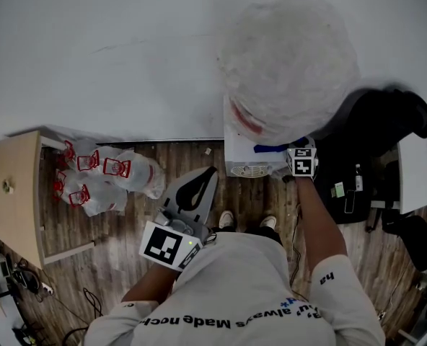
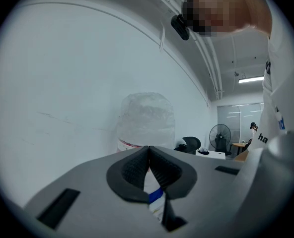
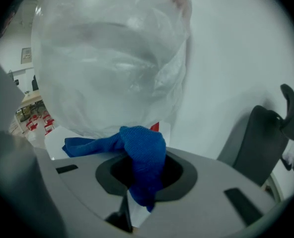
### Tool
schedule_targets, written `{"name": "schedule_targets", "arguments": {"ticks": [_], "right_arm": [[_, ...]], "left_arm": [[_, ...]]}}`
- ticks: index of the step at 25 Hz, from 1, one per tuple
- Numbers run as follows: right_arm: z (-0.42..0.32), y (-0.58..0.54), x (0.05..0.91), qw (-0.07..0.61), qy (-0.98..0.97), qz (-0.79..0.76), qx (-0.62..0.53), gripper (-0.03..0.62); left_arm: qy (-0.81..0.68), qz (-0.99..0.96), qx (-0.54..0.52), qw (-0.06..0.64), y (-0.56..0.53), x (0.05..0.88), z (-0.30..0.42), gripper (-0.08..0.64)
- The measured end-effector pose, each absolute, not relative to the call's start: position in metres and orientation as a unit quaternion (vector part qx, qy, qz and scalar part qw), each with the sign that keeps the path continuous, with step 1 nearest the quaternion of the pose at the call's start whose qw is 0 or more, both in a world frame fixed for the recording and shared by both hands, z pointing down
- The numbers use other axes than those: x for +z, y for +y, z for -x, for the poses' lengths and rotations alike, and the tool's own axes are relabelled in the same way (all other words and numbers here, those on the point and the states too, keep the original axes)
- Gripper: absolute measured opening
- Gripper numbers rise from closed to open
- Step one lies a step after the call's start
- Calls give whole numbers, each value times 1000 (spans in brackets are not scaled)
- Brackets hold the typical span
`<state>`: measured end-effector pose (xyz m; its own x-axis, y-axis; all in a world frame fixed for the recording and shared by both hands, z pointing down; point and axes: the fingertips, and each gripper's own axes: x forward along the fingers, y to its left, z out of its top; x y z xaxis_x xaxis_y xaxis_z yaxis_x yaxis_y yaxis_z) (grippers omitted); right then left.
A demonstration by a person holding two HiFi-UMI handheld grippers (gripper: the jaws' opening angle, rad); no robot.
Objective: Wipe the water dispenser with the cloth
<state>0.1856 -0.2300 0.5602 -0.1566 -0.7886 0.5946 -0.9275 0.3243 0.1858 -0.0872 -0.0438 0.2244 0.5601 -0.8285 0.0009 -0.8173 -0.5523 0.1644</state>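
Right gripper view | right gripper (image 3: pixel 143 177) clamped on blue cloth (image 3: pixel 139 145) at the top front edge of the water dispenser (image 1: pixel 244 150), under its plastic-wrapped bottle (image 1: pixel 289 63) | left gripper (image 2: pixel 149 167) closed, empty, well apart | step: wiping the top, judged | next: likely drag the cloth along that edge, keeping contact

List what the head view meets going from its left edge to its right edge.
wooden table → bags → left hand-held gripper → water dispenser → chair. The right hand-held gripper overlaps the dispenser, so it is left out.
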Motion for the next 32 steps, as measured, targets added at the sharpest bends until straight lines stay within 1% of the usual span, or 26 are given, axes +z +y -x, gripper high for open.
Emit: {"name": "schedule_targets", "arguments": {"ticks": [5,14,25,32], "right_arm": [[-182,-237,574,309,-763,-555,122,84],[-172,-227,571,345,-772,-525,94,77],[-165,-202,575,348,-783,-512,59,75],[-165,-183,576,351,-784,-509,58,74]], "left_arm": [[-475,-876,-36,75,-51,225,88,20],[-469,-879,-38,75,-49,224,78,20],[-469,-879,-40,71,-39,222,80,20],[-471,-878,-41,69,-32,221,82,20]]}}
